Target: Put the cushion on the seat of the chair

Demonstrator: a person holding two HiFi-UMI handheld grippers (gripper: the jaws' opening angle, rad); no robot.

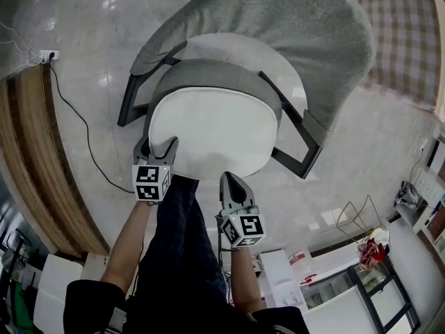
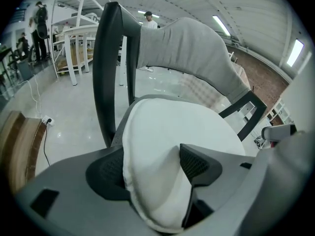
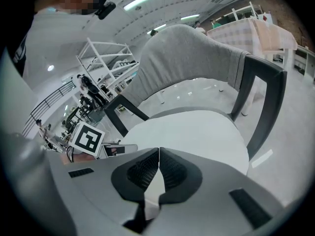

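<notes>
The white cushion lies flat on the seat of the grey upholstered chair, whose dark frame arms run down both sides. My left gripper is at the cushion's front left corner. Its jaws stand wide apart, and the cushion's rounded edge bulges loosely between them. My right gripper is at the cushion's front edge. In the right gripper view its tips meet, with a thin sliver of white cushion fabric caught between the pads. The cushion spreads out ahead of it, up to the backrest.
A power strip with a black cable lies on the pale floor left of the chair, beside a wooden strip. A checked tablecloth hangs behind the chair. White shelving and people stand farther back. My legs are under the grippers.
</notes>
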